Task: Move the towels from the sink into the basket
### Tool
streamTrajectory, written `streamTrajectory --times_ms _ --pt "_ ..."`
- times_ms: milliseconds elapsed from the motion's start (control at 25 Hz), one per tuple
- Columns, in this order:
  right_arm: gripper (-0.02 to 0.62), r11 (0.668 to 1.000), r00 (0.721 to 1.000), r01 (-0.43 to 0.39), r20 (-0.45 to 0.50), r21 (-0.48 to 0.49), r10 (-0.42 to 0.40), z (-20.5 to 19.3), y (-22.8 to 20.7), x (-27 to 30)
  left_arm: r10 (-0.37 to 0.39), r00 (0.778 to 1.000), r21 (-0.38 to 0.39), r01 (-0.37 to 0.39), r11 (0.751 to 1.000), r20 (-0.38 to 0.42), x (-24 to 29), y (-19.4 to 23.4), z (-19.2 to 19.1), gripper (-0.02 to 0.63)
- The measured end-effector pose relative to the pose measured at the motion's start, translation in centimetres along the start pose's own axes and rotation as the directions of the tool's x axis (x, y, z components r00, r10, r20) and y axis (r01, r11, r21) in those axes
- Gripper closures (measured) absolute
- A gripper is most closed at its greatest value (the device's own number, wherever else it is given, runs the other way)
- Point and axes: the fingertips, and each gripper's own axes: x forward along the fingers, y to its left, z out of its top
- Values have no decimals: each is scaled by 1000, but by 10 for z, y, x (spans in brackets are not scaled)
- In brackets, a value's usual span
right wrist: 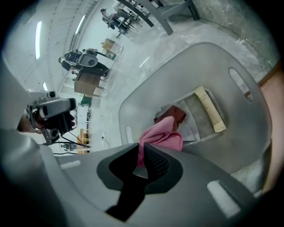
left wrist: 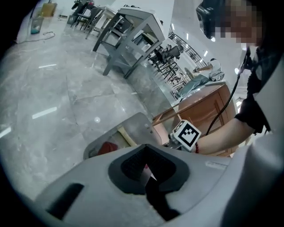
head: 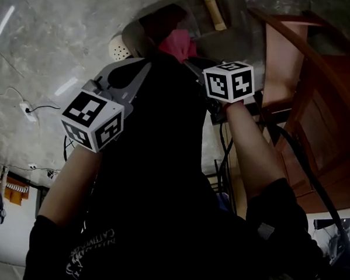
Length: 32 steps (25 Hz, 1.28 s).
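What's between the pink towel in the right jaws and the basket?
Nothing visible. The pink towel hangs from the right gripper over the open basket; a dark red towel and a pale stick lie inside.

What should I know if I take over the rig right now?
Right hand-held gripper: shut on the pink cloth towel, over the grey plastic basket.
Left hand-held gripper: jaws look shut, seemingly empty.
Done: a dark red cloth towel lies in the basket, beside a pale flat stick.
Left: lower the pink towel in and release it. The sink is not in view.
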Motion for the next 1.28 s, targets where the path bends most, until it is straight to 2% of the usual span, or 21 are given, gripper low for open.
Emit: streamTrajectory --times_ms 120,240,400,600,720,840,1080,1160,1240,1280 --pt "554 994 996 92 5 54 -92 -4 -27 11 -42 999 -50 43 998 20 14 -3 -3 603" --pt "554 984 991 124 33 125 -129 1 -42 20 -58 996 -119 66 991 68 20 0 -2 604" --pt "550 976 990 121 45 182 -131 8 -48 31 -30 999 -81 34 996 44 29 13 -9 604" --pt "519 977 987 144 43 155 -152 8 -52 26 -29 999 -88 31 996 30 33 20 -15 604" --pt "483 976 989 138 31 166 -145 -5 -50 17 -19 1000 -86 21 996 19 32 13 -19 604" --pt "478 968 989 134 26 213 -142 -17 -49 4 -23 999 -63 26 998 36 25 -3 -9 604" --pt "491 975 991 95 74 199 -112 -21 -20 -30 33 995 -54 -28 998 99 2 -32 11 604" --pt "500 977 987 105 98 185 -124 -19 -13 -50 38 990 -50 -32 998 138 -5 -48 22 604" --pt "588 983 985 101 124 153 -120 -13 -3 -74 57 981 -39 -51 998 184 -11 -62 35 604" --pt "589 989 988 73 130 129 -89 -9 7 -84 76 975 -34 -70 997 207 -14 -67 42 604"
